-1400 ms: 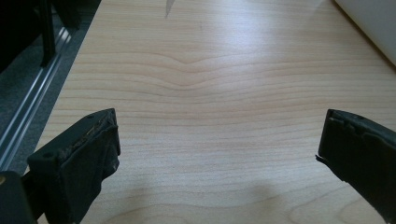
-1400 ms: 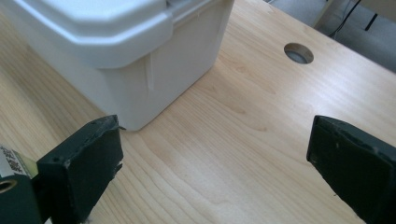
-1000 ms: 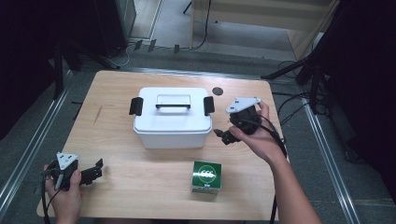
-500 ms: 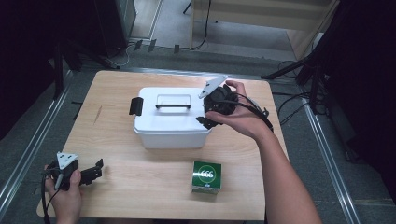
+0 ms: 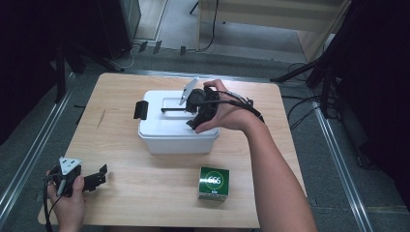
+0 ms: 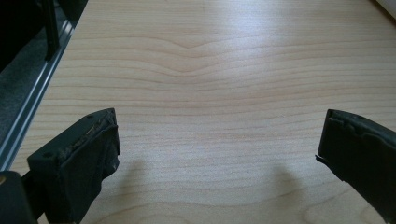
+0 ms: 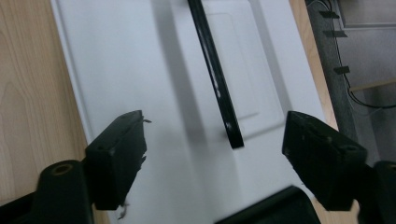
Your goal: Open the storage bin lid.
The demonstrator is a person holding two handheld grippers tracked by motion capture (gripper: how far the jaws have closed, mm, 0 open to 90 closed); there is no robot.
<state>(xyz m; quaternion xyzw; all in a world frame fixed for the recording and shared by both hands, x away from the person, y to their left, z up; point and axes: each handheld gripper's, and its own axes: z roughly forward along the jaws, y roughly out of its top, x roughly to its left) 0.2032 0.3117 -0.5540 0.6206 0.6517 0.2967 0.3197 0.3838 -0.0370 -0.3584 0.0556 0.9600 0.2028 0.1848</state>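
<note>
table (image 5: 145,203): light wood top with rounded corners.

box (image 5: 169,133): white plastic, rectangular, rounded edges, lid on. it stands at the table's middle, toward the far side. a shallow recessed panel sits in the lid's centre. a black clip (image 5: 140,109) is on the left end.

handle (image 5: 173,110): thin black bar lying flat along the lid, over the recessed panel. in the right gripper view the handle (image 7: 215,74) runs from the top edge down between the jaws, its end about level with the jaw tips.

right gripper (image 5: 192,118): over the right part of the lid, jaws spread wide, nothing clamped.

left gripper (image 5: 100,176): at the near left corner, low over bare wood, jaws spread wide, nothing clamped.

carton (image 5: 213,183): small, green, near right of the box, well apart from both grippers.
</note>
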